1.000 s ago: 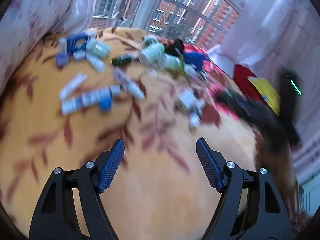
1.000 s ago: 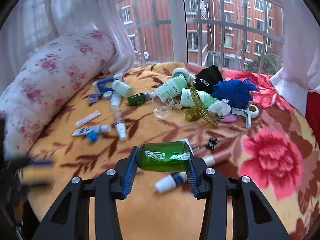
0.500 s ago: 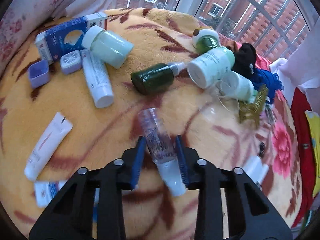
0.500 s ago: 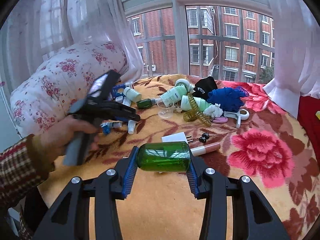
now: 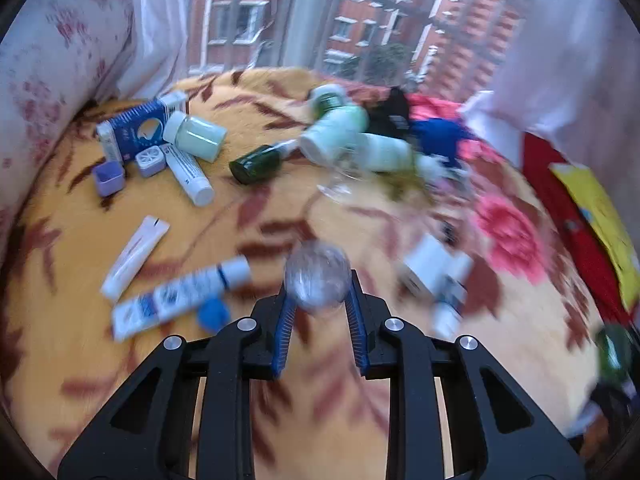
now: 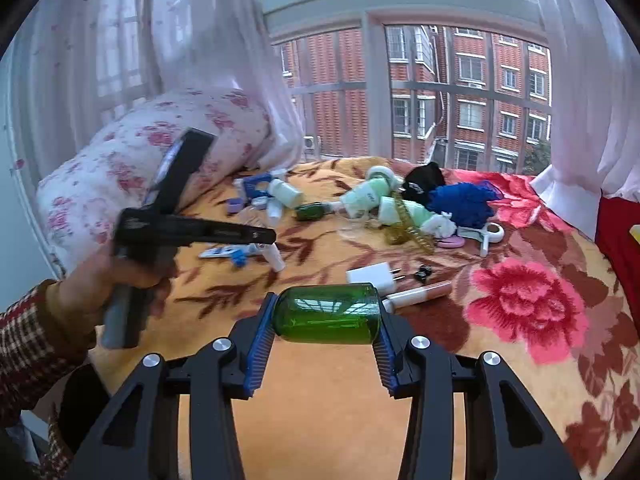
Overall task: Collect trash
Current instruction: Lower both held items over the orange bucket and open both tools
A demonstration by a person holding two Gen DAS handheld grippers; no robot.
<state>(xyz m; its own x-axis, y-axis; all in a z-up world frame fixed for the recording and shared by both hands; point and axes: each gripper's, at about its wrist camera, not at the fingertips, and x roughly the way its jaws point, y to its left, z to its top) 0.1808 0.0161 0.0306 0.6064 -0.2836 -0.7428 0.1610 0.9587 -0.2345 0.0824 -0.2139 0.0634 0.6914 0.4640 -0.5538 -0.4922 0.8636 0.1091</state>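
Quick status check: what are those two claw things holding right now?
Left gripper shut on clear tube. Right gripper shut on green bottle. More clutter on the blanket; nothing blocking either.

Glossy translucent green bottle (image 6: 327, 314); clear, shiny plastic tube (image 5: 317, 277); fuzzy matt floral yellow blanket (image 6: 320, 400); ribbed blue pads (image 6: 258, 348).

My bed is covered by a yellow blanket (image 6: 320, 400) with brown leaves and pink flowers, and a floral pillow (image 6: 132, 168) lies along its left edge. Toward the far edge by the window lie a blue carton (image 5: 136, 132), pale green bottles (image 6: 368, 196), a dark green bottle (image 5: 256, 164) and a blue pouf (image 6: 460, 204). Nearer the middle rest white tubes (image 5: 176, 296), a white charger (image 6: 372, 274) and a pink tube (image 6: 420, 294).
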